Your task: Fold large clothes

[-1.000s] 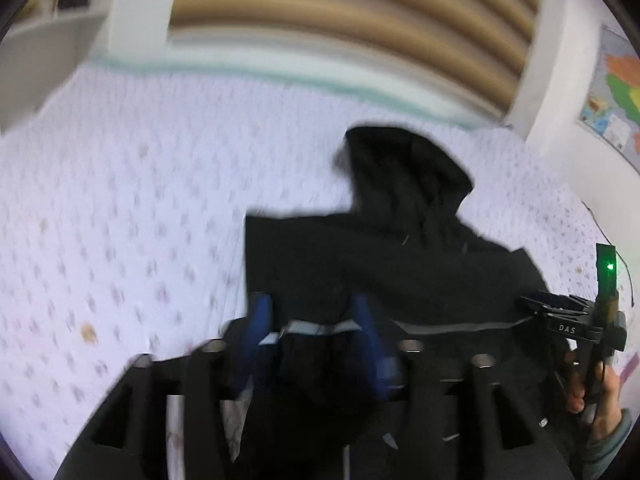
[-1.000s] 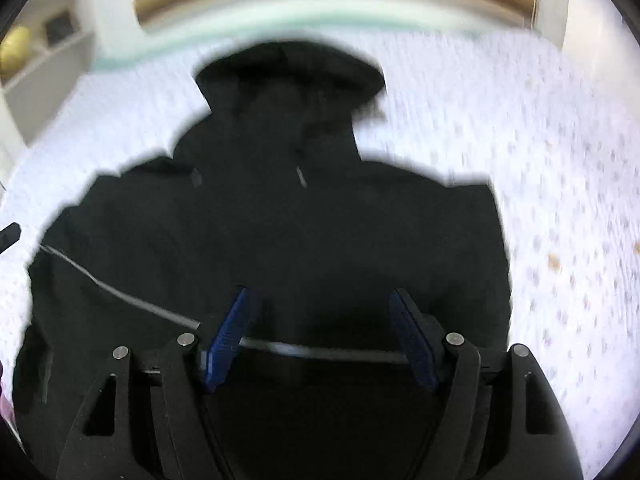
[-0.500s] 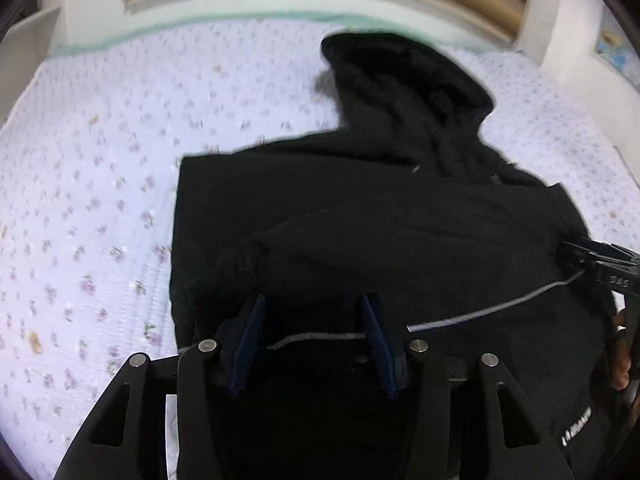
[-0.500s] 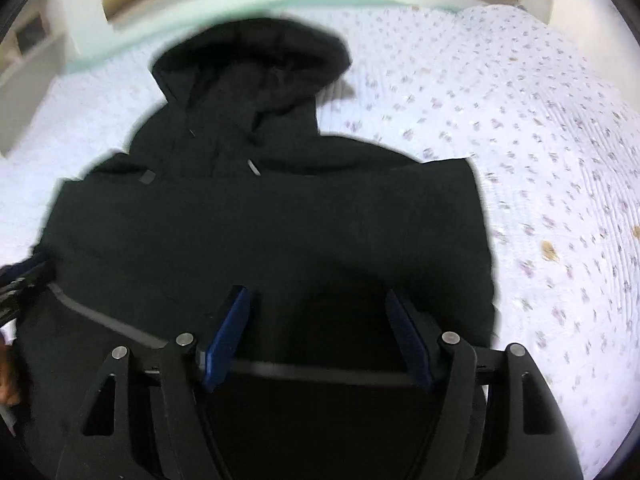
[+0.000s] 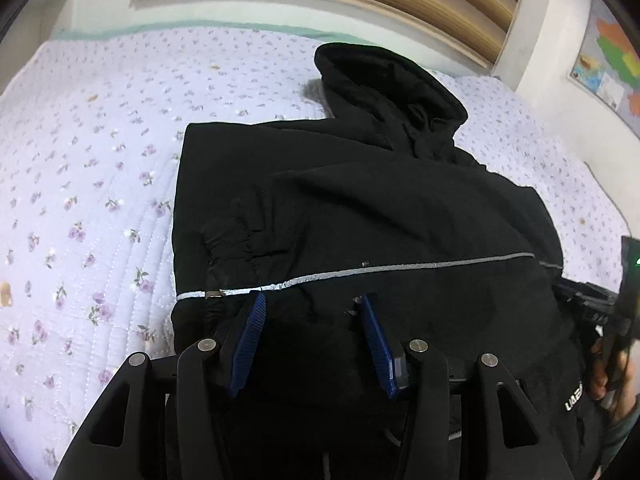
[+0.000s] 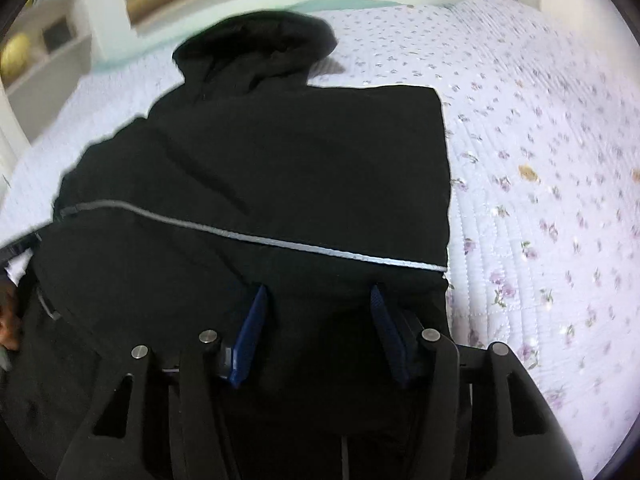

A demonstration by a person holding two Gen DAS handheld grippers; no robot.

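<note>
You've got the black hooded jacket (image 5: 360,208) spread on the flowered quilt (image 5: 88,184), hood (image 5: 384,80) at the far end from both claws, and its near part runs under them. Your left gripper (image 5: 312,336) stands with its blue pads well apart. Dark cloth lies between and beneath them, but whether any fold is actually caught there, you can't tell from this angle. Same story for your right gripper (image 6: 316,328): jaws spread wide over the cloth, nothing visibly pinched.

Why here? Both claws sit just short of the grey reflective stripe (image 5: 400,270), side by side across the garment's width. That looks like the stance for taking the near edge with both claws and carrying it toward the hood, so the fold comes out square.

Now the views split. Your left camera shows a gathered cuff (image 5: 228,244) of a sleeve folded in, just beyond and left of the claw; a white logo (image 5: 574,396) low on the right; and your other gripper at the garment's right edge. It also catches a map (image 5: 608,68) on the wall.

Your right camera gives you the jacket's clean straight right edge (image 6: 444,184), beyond and right of the claw, and shelves (image 6: 44,40) far left. It's blurrier, mind.
</note>
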